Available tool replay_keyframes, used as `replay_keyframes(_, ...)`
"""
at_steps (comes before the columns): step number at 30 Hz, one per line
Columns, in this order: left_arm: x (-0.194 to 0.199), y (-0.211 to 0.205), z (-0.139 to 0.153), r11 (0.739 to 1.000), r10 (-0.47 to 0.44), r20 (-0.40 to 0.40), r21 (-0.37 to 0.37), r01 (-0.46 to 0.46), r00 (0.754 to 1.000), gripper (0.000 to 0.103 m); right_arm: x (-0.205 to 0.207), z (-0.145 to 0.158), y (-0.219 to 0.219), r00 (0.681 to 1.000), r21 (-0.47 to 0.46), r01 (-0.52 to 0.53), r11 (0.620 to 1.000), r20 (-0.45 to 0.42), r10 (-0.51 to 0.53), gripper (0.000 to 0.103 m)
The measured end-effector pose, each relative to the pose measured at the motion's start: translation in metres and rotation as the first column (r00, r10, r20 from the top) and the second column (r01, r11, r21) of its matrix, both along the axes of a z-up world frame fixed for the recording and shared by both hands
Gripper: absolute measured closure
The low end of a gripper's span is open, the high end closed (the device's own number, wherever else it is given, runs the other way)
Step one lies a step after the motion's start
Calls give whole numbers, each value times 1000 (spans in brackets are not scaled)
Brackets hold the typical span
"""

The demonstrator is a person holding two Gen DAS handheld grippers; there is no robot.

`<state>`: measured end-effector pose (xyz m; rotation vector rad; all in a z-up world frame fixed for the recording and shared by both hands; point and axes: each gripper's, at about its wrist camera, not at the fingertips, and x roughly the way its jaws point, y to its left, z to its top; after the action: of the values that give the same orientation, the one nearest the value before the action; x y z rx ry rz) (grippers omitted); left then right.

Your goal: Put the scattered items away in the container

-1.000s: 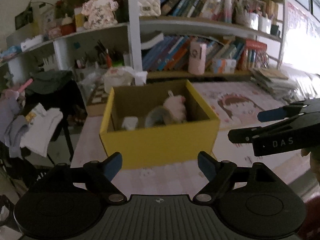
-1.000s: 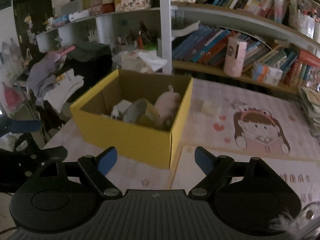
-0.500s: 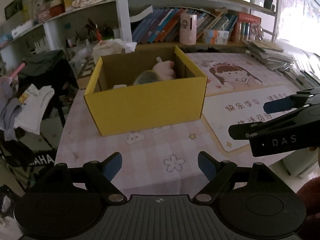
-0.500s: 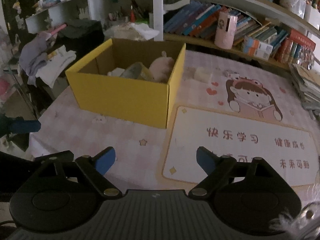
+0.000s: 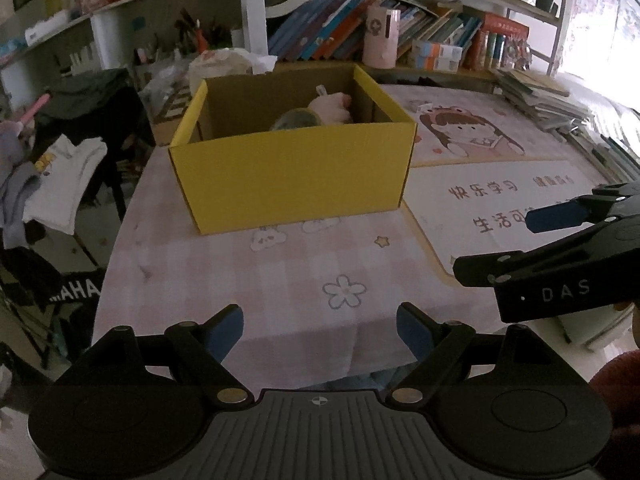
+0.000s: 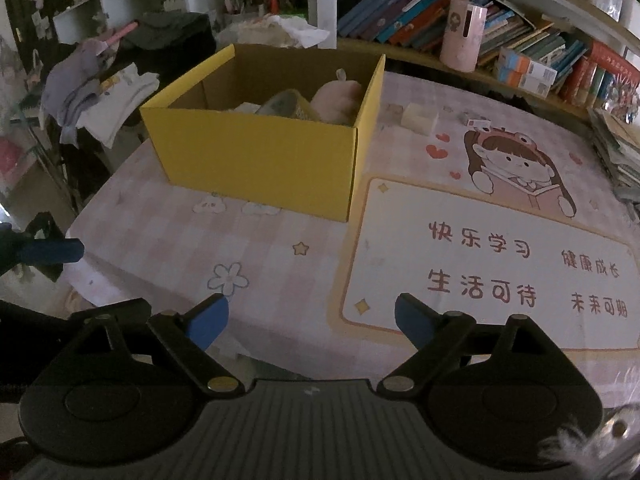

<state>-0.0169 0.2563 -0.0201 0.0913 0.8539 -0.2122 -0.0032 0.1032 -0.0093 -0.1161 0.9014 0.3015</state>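
Note:
A yellow cardboard box (image 5: 292, 176) (image 6: 260, 160) stands on the pink checked tablecloth. Inside it lie a pink plush toy (image 5: 330, 106) (image 6: 336, 94), a roll of tape (image 6: 282, 106) and a white item (image 6: 246, 107). A small cream block (image 6: 420, 118) and a tiny card (image 6: 478, 123) lie on the cloth to the right of the box. My left gripper (image 5: 320, 330) is open and empty, held over the table's near edge. My right gripper (image 6: 310, 322) is open and empty beside it; it also shows in the left wrist view (image 5: 556, 248).
A cartoon-girl desk mat (image 6: 492, 240) covers the right part of the table. Bookshelves (image 6: 440, 28) with a pink canister (image 6: 462, 38) run behind. A chair with clothes (image 5: 60, 172) stands left of the table. Stacked books (image 5: 536, 96) lie at the far right.
Both grippers have pulled back from the box toward the table's near edge, so the box looks smaller and farther. Both stay open and empty.

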Motion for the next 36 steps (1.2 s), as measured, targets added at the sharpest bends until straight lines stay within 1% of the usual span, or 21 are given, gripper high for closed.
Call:
replay_keyframes(9, 3, -3, -4, 1000, -18, -23, -20, 18, 1000, 17, 1, -1, -2, 1000, -15, 7, 1000, -13, -7, 12)
replay_keyframes(20, 18, -23, -6, 996, -87, -32, -29, 86, 996, 17, 8, -2, -20, 999, -22, 53, 998, -14, -53, 12)
replay_keyframes(29, 38, -57, -9, 987, -160, -49, -41, 158, 986, 17, 19, -5, -56, 993, -26, 113, 993, -25, -113, 11)
replay_keyframes(36, 58, -101, -12, 978, -208, -58, -42, 206, 976, 17, 34, -7, -99, 985, -28, 168, 985, -28, -169, 11)
